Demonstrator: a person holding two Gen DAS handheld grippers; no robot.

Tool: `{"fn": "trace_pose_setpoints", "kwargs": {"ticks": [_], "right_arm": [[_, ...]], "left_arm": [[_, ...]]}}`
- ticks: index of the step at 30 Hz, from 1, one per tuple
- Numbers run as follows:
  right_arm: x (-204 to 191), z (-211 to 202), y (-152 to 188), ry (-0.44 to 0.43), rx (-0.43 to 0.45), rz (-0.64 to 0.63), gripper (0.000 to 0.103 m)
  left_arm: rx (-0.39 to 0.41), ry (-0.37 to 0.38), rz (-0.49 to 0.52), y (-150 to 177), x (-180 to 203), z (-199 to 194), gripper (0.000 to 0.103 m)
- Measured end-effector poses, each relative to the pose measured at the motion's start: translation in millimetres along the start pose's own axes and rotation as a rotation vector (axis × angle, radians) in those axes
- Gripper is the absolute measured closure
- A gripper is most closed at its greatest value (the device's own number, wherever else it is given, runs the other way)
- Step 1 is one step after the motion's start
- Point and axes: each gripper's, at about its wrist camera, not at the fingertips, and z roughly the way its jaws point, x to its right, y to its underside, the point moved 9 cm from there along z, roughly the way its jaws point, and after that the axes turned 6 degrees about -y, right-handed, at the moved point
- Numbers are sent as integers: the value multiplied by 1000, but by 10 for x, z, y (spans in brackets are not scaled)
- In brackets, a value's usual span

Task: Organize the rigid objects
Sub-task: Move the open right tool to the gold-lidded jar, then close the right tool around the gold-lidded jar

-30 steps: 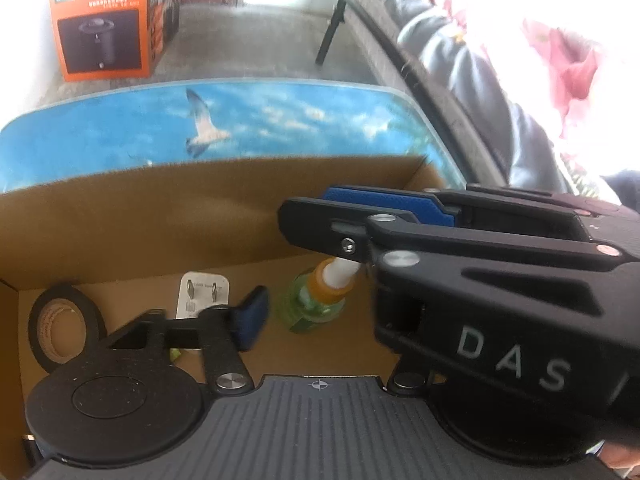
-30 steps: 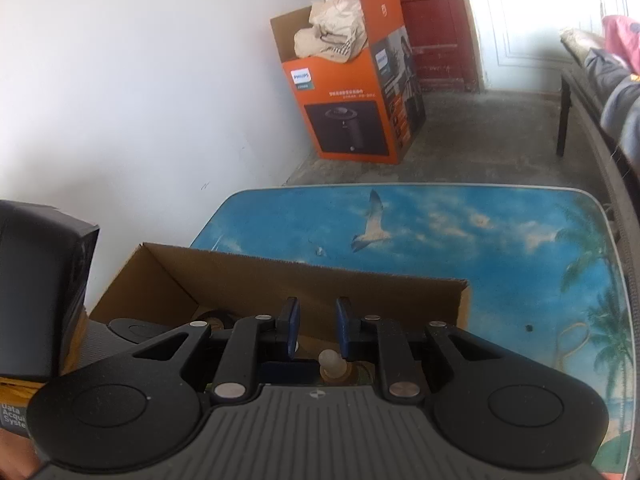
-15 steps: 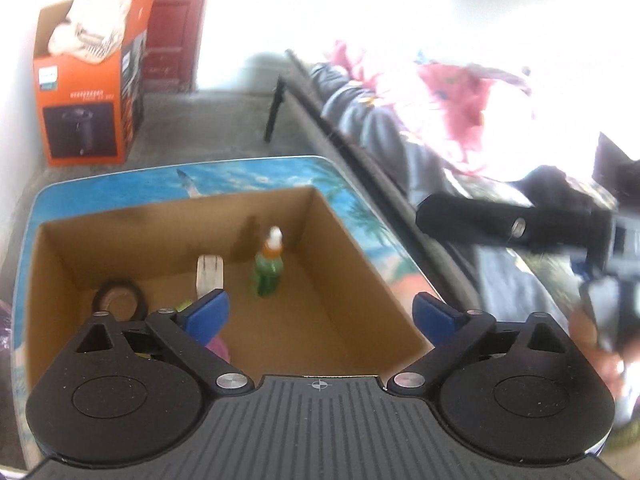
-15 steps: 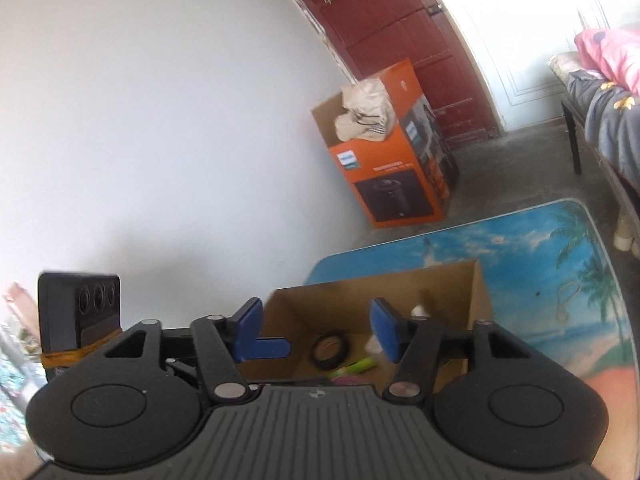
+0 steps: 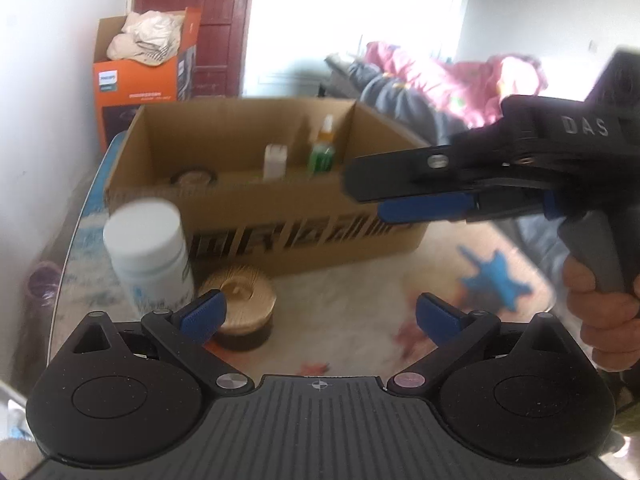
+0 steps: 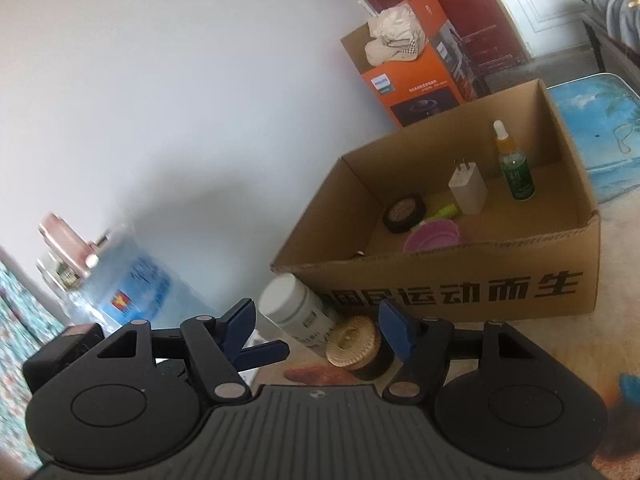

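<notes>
A cardboard box (image 5: 280, 216) (image 6: 460, 276) stands on the table and holds a green dropper bottle (image 6: 516, 168) (image 5: 322, 152), a white charger (image 6: 468, 190) (image 5: 275, 160), a black tape roll (image 6: 404, 213), a pink lid (image 6: 434, 236) and a yellow-green item (image 6: 440, 213). In front of the box stand a white pill bottle (image 5: 148, 252) (image 6: 298, 312) and a tan round brush (image 5: 244, 304) (image 6: 356, 346). My left gripper (image 5: 320, 316) is open and empty, near the brush. My right gripper (image 6: 318, 330) is open and empty, just before the two; it also shows side-on (image 5: 412, 196).
An orange Philips box (image 6: 416, 80) (image 5: 144, 72) stands on the floor behind the table. A blue water jug (image 6: 120, 288) is at the left by the white wall. A sofa with pink and grey cloth (image 5: 440, 80) lies to the right.
Both grippers have pulled back and out of the box to its near side. The right gripper opened and left the dropper bottle standing in the box. The pill bottle and brush came into view.
</notes>
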Motion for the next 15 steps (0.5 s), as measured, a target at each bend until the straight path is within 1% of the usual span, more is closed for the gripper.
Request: {"fn": "trace_pose_setpoints", "kwargs": {"ticks": [1, 2, 4, 5, 7, 12, 15], "right_arm": [[8, 78, 80, 30, -14, -23, 36], [16, 171, 129, 52, -28, -45, 40], [42, 335, 202, 69, -41, -73, 43], [63, 405, 245, 75, -54, -73, 44], [108, 532, 298, 78, -72, -67, 45], [160, 740, 350, 102, -139, -83, 45], [194, 801, 351, 119, -151, -91, 45]], "left_arm": [[-6, -29, 10, 57, -22, 61, 3], [-11, -48, 23, 103, -36, 132, 3], [-26, -76, 37, 191, -93, 231, 5], [-35, -96, 38, 216, -131, 277, 5], [-44, -113, 28, 263, -193, 352, 5], [-51, -114, 32, 279, -268, 446, 5], [-56, -104, 38, 309, -296, 478, 6]]}}
